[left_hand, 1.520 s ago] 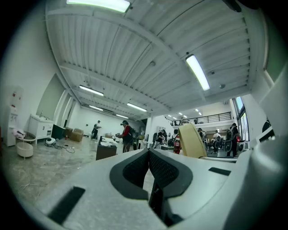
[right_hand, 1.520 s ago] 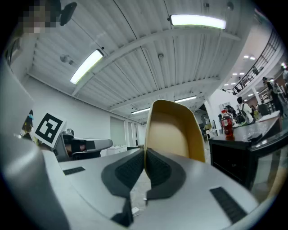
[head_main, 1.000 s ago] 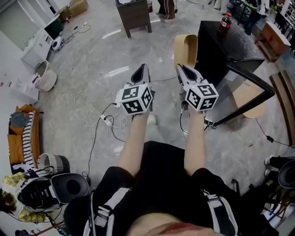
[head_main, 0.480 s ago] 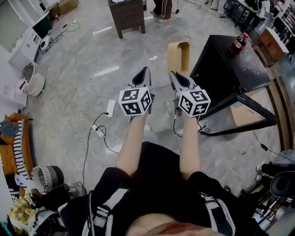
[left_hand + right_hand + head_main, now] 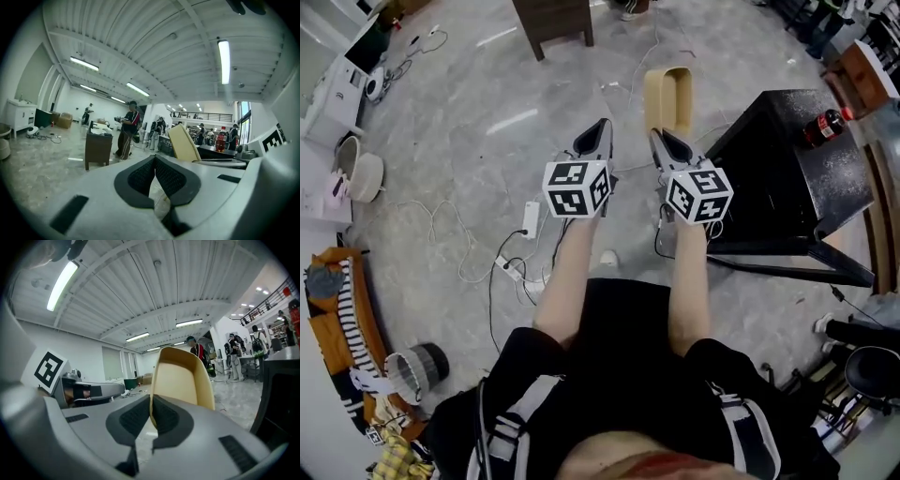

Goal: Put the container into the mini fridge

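Head view: left gripper [image 5: 601, 125] and right gripper [image 5: 657, 136], held side by side over a grey marble floor [image 5: 469, 122], both pointing away from the person. Tan container [image 5: 667, 92], open-topped and standing on edge, carried at the tip of the right gripper, in the air just beside the near corner of the mini fridge [image 5: 769, 178]. The fridge is black, at the right, with a cola bottle [image 5: 823, 127] on its top. White power strip [image 5: 530, 219] with cables on the floor, left of the arms; dark wooden table [image 5: 553, 19] at the top edge. Left gripper view: jaws meet at the tips, nothing between them [image 5: 154, 158]; container [image 5: 184, 145] shows to the right, fridge top [image 5: 220, 152] and bottle [image 5: 221, 140] behind it; a person [image 5: 128, 131] stands by the wooden table [image 5: 98, 147]. Right gripper view: jaws clamped on the container's thin wall [image 5: 151, 412]; the container [image 5: 180, 376] rises upright from the pads, its hollow facing the camera; fridge [image 5: 281, 394] dark at the right edge.
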`<state>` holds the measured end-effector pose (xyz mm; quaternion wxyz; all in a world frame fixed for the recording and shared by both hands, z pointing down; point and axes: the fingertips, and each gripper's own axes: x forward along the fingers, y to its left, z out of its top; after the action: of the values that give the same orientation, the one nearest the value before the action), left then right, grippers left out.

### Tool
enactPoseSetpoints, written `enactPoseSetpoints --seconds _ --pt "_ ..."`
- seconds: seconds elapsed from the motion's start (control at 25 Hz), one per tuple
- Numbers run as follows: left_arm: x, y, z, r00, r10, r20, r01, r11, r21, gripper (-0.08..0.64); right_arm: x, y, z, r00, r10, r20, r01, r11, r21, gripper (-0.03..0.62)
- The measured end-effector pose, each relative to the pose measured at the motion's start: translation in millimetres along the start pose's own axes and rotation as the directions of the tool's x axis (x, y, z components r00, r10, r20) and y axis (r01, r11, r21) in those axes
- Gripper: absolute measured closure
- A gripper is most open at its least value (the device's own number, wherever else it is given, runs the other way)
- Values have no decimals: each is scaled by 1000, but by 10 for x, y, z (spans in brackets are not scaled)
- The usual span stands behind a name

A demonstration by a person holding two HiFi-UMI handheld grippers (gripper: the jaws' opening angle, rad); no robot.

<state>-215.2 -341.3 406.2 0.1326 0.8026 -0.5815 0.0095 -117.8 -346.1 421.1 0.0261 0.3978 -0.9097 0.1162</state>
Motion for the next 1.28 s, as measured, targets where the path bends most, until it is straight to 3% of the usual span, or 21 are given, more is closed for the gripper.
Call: enactPoseSetpoints --seconds 0.36,0.56,0.68,0.88,1.04,1.28 --pt "477 73 70 999 -44 -18 43 998 -39 551 315 -299 50 989 -61 -133 44 992 -121 574" --pt "793 -242 -97 991 -120 -55 118 992 -43 551 113 -665 -66 977 -141 -159 124 986 -116 574" --pt "945 -527 -275 979 -182 -95 178 983 -50 551 -156 -944 -213 955 -228 -188 209 971 -112 574" --pt "1139 -1055 -542 947 -288 -146 280 957 -71 551 -673 -1328 -461 882 -379 -282 340 923 -178 574" --pt "1285 -1573 -702 908 -382 -173 376 924 -69 551 -1149 -1675 -632 790 -498 -357 449 867 -216 574" --pt "1434 -1964 -797 881 -432 -194 427 902 -70 551 -1578 -1982 -905 659 -566 -496 467 824 -320 574"
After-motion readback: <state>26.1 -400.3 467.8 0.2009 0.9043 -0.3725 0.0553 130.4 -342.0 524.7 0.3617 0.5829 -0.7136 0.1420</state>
